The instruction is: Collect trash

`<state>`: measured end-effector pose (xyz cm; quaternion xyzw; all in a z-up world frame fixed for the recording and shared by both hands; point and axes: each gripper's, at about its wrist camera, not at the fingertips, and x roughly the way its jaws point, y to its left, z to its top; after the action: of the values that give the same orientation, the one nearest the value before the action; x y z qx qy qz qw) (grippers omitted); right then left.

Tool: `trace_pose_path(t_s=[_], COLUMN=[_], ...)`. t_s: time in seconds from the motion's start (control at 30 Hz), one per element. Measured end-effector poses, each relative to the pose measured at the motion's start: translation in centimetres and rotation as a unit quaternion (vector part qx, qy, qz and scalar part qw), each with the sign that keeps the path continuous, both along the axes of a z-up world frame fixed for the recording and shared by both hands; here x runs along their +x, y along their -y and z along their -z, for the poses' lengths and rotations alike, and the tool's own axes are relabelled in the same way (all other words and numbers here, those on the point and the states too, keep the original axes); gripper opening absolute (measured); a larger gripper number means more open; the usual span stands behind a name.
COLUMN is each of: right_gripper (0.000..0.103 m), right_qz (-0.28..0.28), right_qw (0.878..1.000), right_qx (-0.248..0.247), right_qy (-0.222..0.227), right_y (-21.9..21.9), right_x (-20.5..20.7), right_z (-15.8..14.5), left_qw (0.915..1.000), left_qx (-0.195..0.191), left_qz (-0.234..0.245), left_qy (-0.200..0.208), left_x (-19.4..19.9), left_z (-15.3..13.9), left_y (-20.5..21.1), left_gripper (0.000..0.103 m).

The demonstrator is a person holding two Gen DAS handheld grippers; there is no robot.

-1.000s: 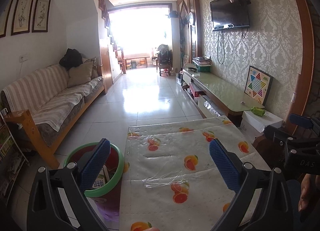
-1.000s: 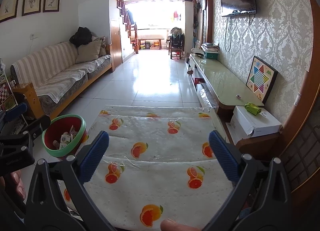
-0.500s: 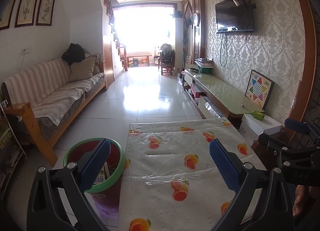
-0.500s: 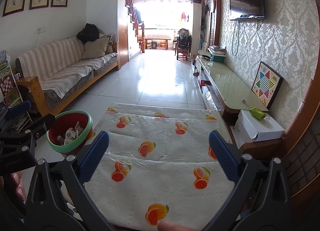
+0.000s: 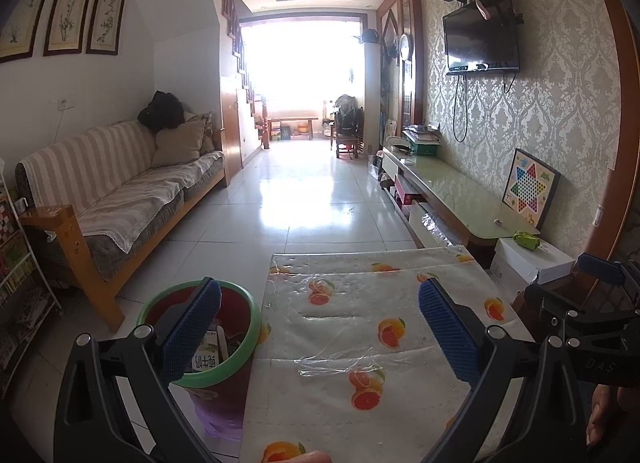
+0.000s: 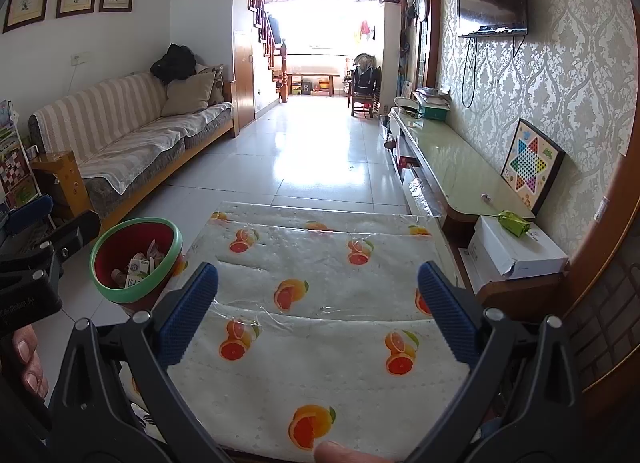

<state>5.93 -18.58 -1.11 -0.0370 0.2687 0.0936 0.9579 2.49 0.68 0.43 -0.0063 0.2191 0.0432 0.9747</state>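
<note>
Two grippers hang over the desk [image 6: 320,263], and both have their blue fingers wide apart with nothing between them. The left gripper [image 5: 320,327] is above the near left part of the desk, and its left finger [image 5: 192,337] covers part of the trash bin [image 5: 236,347]. The right gripper [image 6: 318,309] is over the middle of the desk.

The desk has a white cloth with orange fruit pictures and a clear plastic sheet on top. No loose trash shows on the cloth.

The trash bin stands on the floor, touching or just beside the left edge of the desk. It is red inside with a green rim. In the right wrist view the bin [image 6: 136,259] holds small cartons and wrappers, but they are too small to tell apart. In the left wrist view one carton [image 5: 204,361] with printed letters peeks out behind the finger.

A green packet [image 6: 514,221] lies on a white box [image 6: 516,249], well to the right of the desk.

A fingertip [image 6: 336,451] pokes in at the bottom edge, cut off.
</note>
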Motion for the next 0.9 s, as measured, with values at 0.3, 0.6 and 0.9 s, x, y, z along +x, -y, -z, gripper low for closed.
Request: trace_pose_path(t_s=[0.3,0.6,0.9], right_gripper=[0.098,0.098,0.098], right_qz=[0.003,0.001,-0.001], right_qw=[1.000,1.000,1.000], right_qx=[0.000,-0.001,-0.002], right_qy=[-0.002,-0.003,-0.004], right_y=[0.19,0.14,0.11], right_x=[-0.17,-0.20,-0.19], right_z=[0.25,0.25,0.20], left_qw=[1.0000,0.9999,0.9999], left_qx=[-0.004,-0.006,-0.007], left_qz=[0.006,0.007,0.007], left_qy=[0.005,0.004,0.004], left_x=[-0.38,-0.36,-0.46], left_z=[0.00,0.03,0.04], left_y=[0.07,0.08,0.10], left_gripper=[0.095,0.095,0.095])
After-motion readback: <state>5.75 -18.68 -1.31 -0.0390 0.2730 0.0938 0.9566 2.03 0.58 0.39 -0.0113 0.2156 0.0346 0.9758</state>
